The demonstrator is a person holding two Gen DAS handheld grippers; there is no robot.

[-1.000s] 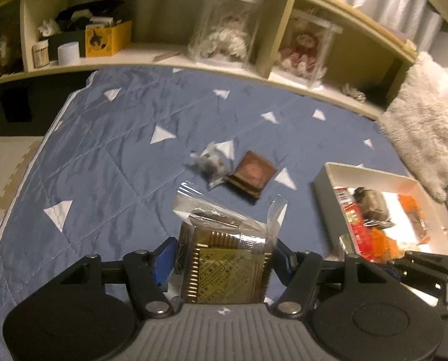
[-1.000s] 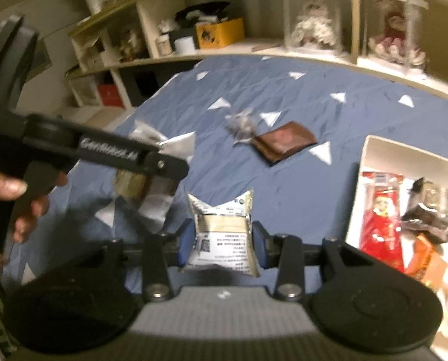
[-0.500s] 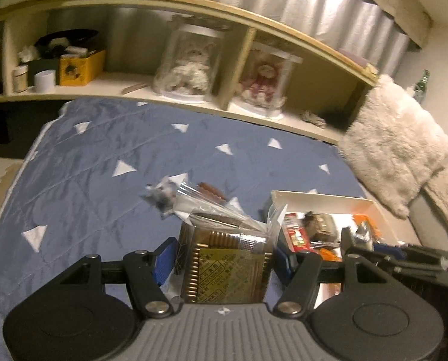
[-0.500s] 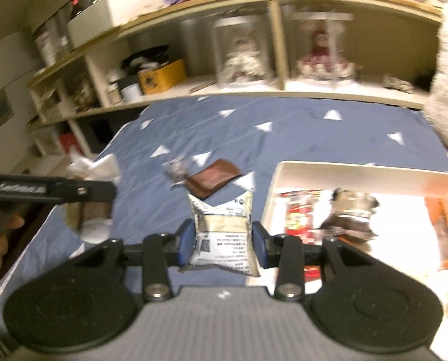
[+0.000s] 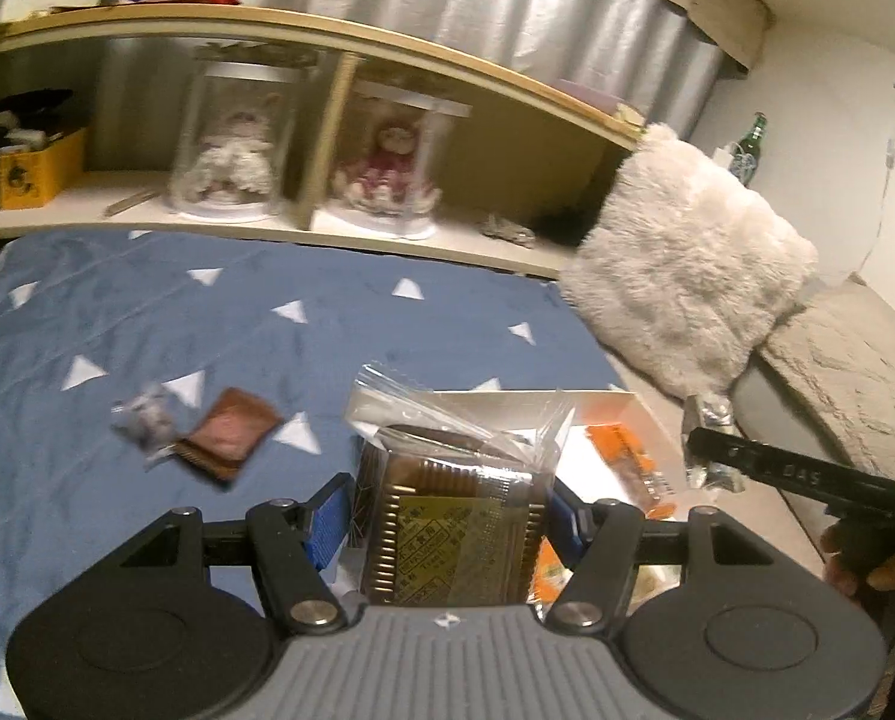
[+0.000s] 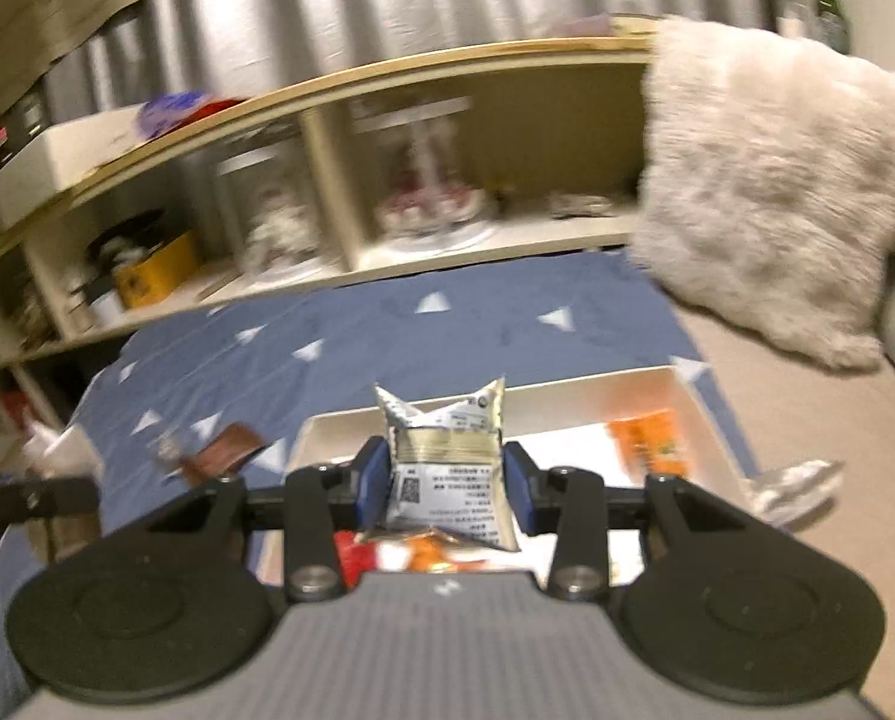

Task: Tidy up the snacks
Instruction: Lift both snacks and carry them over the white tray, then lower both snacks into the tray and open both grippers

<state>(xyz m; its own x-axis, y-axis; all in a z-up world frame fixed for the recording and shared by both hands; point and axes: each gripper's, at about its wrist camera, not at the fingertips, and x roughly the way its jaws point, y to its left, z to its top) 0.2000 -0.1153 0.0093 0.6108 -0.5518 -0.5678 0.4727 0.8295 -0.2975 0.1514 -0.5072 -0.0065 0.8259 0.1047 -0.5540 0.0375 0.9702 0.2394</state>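
Observation:
My left gripper (image 5: 447, 510) is shut on a clear-wrapped pack of brown biscuits (image 5: 453, 516) and holds it above the near end of the white tray (image 5: 507, 405). My right gripper (image 6: 444, 483) is shut on a silver and white snack packet (image 6: 447, 474) and holds it over the same tray (image 6: 567, 399), which holds orange and red snacks (image 6: 645, 441). A brown packet (image 5: 228, 441) and a small clear-wrapped snack (image 5: 144, 420) lie on the blue quilt left of the tray. The right gripper also shows in the left wrist view (image 5: 708, 450).
A blue quilt with white triangles (image 5: 147, 324) covers the bed. A wooden shelf (image 5: 327, 120) with two dolls in clear cases runs along the back. A fluffy white cushion (image 5: 687, 276) leans at the right, beside a beige blanket (image 5: 855, 384).
Both grippers have swung to the right with their snacks and now hang over the white tray. The brown packet and small wrapped snack have stayed on the quilt.

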